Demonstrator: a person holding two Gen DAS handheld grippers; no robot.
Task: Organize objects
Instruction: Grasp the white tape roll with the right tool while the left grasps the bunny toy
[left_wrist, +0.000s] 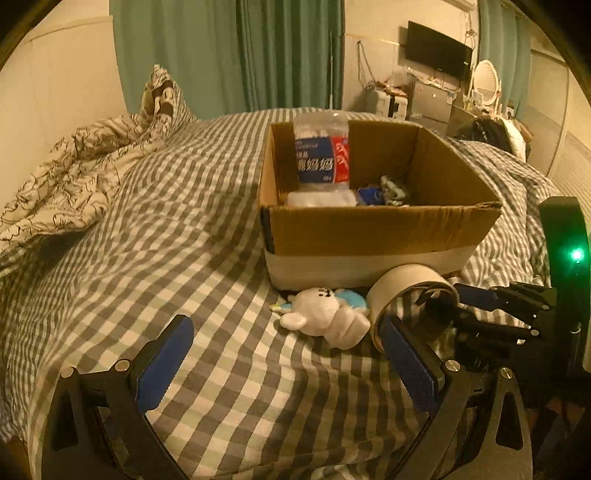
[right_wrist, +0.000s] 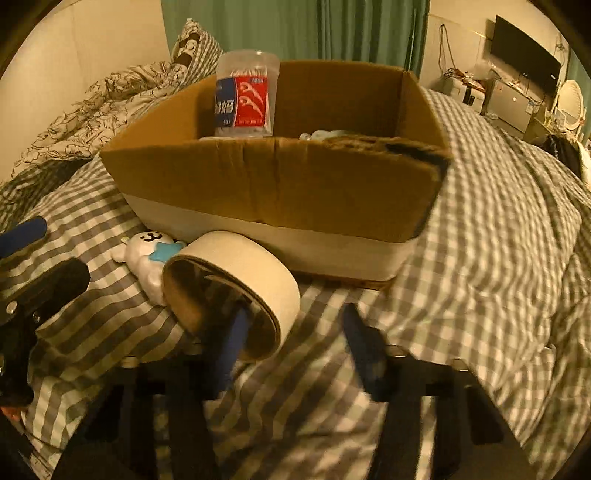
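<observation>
A cardboard box (left_wrist: 380, 229) (right_wrist: 280, 184) stands on the checked bed; inside are a clear floss-pick jar (left_wrist: 322, 151) (right_wrist: 245, 96) and small items (left_wrist: 384, 194). In front of it lie a white plush toy (left_wrist: 325, 317) (right_wrist: 144, 258) and a roll of beige tape (left_wrist: 410, 286) (right_wrist: 236, 266). My left gripper (left_wrist: 284, 365) is open and empty, just short of the plush. My right gripper (right_wrist: 295, 343) is open, its left finger inside the tape roll's core and the roll's right wall between the fingers. The right gripper also shows in the left wrist view (left_wrist: 461, 306).
A crumpled patterned duvet and pillow (left_wrist: 92, 162) lie at the back left. Green curtains (left_wrist: 236, 55) hang behind the bed. A TV (left_wrist: 437, 50), a cabinet and a mirror stand at the far right. The checked sheet (left_wrist: 184, 266) spreads to the left.
</observation>
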